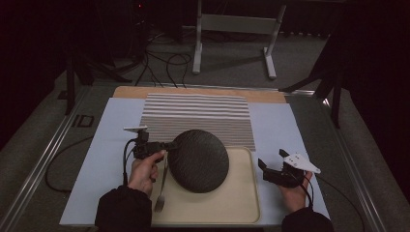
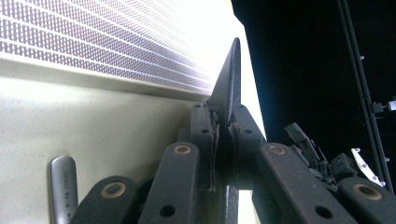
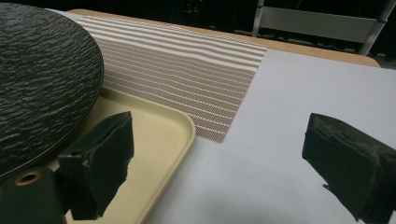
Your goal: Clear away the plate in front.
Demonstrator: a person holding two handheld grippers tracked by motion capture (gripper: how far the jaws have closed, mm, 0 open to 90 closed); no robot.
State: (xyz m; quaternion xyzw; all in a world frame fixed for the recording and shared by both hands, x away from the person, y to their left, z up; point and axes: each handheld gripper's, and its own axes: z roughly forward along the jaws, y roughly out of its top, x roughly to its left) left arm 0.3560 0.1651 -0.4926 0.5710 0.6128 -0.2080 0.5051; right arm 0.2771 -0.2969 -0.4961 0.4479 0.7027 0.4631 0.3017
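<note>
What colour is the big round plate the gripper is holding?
The plate is black with a rough, rippled surface, clearest in the right gripper view.

Dim light in the high view leaves the room beyond the table black, the round black textured plate (image 1: 198, 160) dull. The left gripper view burns white across the striped woven placemat (image 2: 116, 42). The right gripper view's near black jaws blur softly.

The black plate (image 1: 198, 160) hides the tray's (image 1: 241, 203) far left corner, the fork's (image 2: 63, 186) tines are cut off by the left gripper view's bottom edge, and the room beyond is too dark to read.
</note>
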